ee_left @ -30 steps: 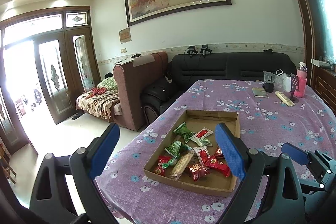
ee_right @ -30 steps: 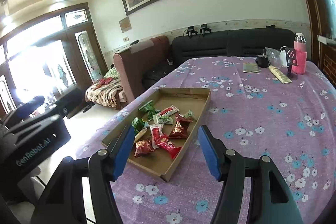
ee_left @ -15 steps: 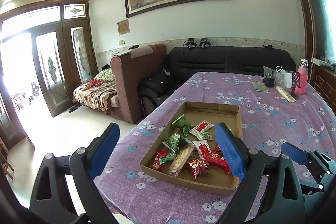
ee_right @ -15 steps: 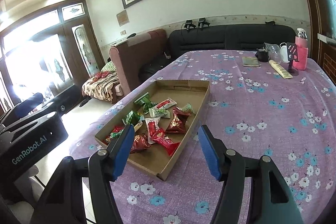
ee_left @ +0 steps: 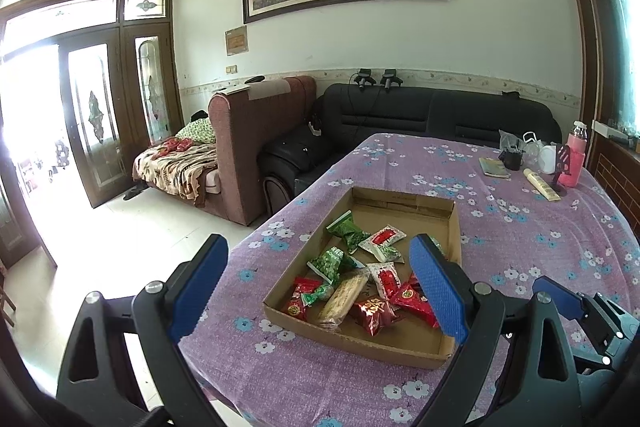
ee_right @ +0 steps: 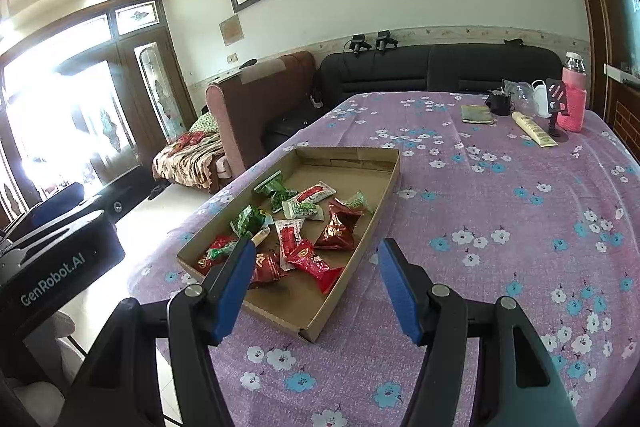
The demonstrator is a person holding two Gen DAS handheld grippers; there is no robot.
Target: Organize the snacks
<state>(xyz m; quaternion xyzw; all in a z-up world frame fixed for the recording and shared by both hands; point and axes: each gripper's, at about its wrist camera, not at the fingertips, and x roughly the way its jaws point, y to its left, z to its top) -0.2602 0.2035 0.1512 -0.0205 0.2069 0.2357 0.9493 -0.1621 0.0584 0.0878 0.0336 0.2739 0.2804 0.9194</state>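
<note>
A shallow cardboard tray point(ee_left: 400, 203) lies on the purple flowered tablecloth point(ee_left: 520, 235), near its left edge. Several red and green snack packets point(ee_left: 360, 279) lie loose in its near half; its far half is bare. My left gripper point(ee_left: 320, 287) is open and empty, held above the tray's near end. My right gripper point(ee_right: 316, 287) is open and empty, above the tray's point(ee_right: 360, 155) near right corner, with the snack packets point(ee_right: 304, 223) just ahead. The left gripper's black body point(ee_right: 52, 263) shows at the left of the right wrist view.
At the table's far right stand a pink bottle point(ee_left: 574, 159), a black cup point(ee_left: 512, 159), a phone stand, a cream tube point(ee_left: 542, 185) and a small book point(ee_left: 494, 167). A black sofa point(ee_left: 420, 115) and a brown armchair point(ee_left: 256, 147) stand beyond the table. The table edge drops to the floor at left.
Both grippers have come slightly nearer and lower toward the tray, which looks larger now. The jaws have stayed open and the snacks have not moved.
</note>
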